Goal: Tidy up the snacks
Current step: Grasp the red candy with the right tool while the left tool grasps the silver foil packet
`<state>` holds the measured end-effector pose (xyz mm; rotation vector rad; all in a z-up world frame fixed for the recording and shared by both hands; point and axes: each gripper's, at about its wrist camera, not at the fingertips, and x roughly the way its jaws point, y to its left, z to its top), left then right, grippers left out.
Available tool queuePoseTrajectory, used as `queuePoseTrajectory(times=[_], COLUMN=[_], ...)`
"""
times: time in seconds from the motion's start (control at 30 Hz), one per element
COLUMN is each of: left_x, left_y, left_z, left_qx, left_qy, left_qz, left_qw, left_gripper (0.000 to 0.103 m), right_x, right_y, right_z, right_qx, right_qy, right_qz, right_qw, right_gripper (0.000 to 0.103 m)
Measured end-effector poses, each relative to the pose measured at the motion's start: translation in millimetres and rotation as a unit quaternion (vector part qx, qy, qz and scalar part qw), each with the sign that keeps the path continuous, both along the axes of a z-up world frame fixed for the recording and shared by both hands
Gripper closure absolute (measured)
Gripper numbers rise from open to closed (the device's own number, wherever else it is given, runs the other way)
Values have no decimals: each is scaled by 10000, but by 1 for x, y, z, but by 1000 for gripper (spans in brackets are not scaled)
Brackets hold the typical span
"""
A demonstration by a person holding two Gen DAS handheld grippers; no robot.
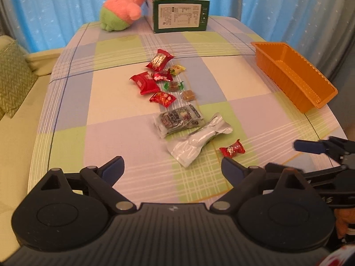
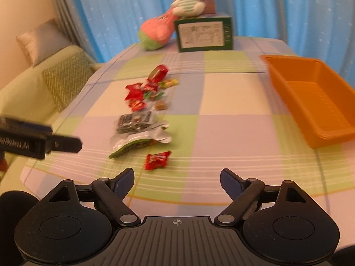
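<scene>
Snacks: the nearest red candy [image 2: 157, 160] lies just ahead of the right gripper [image 2: 177, 180], left of centre; both jaws released, the left gripper [image 1: 172, 169] likewise empty.

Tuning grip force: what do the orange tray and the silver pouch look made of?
Orange tray: looks like thin moulded plastic with a semi-gloss finish; it has a ribbed floor, a scalloped rim and soft highlights on its walls.
Silver pouch: probably metallised foil or film, shiny and crinkled; it shows creases, bright reflections and flat sealed ends, so it is likely slippery and easy to crush.
</scene>
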<state>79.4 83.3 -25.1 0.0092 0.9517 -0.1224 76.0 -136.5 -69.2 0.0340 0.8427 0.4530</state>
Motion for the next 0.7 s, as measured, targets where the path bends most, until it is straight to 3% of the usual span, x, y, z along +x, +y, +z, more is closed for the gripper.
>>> queuePoseTrajectory(times=[0.33,0.5,0.63,0.7], left_x=[34,45,51,53], left_y=[10,11,6,0], left_z=[-22,-28,-31,-32], left_qx=[-125,-183,-154,-123], left_qy=[156,159,145,130], left_qz=[-589,-872,-1194,-1424], left_qw=[9981,9959,9926,9896], left_gripper=[14,15,15,15], right_x=[28,35,35,36], right_y=[55,59,57,56], right_z=[-49,-57,-56,-56], right_qx=[-550,-691,-712,-717], right_qy=[-200,-320,-381,-403], right_qz=[471,485,471,495], right_qw=[9972,9959,9956,9954], right_gripper=[41,52,70,73])
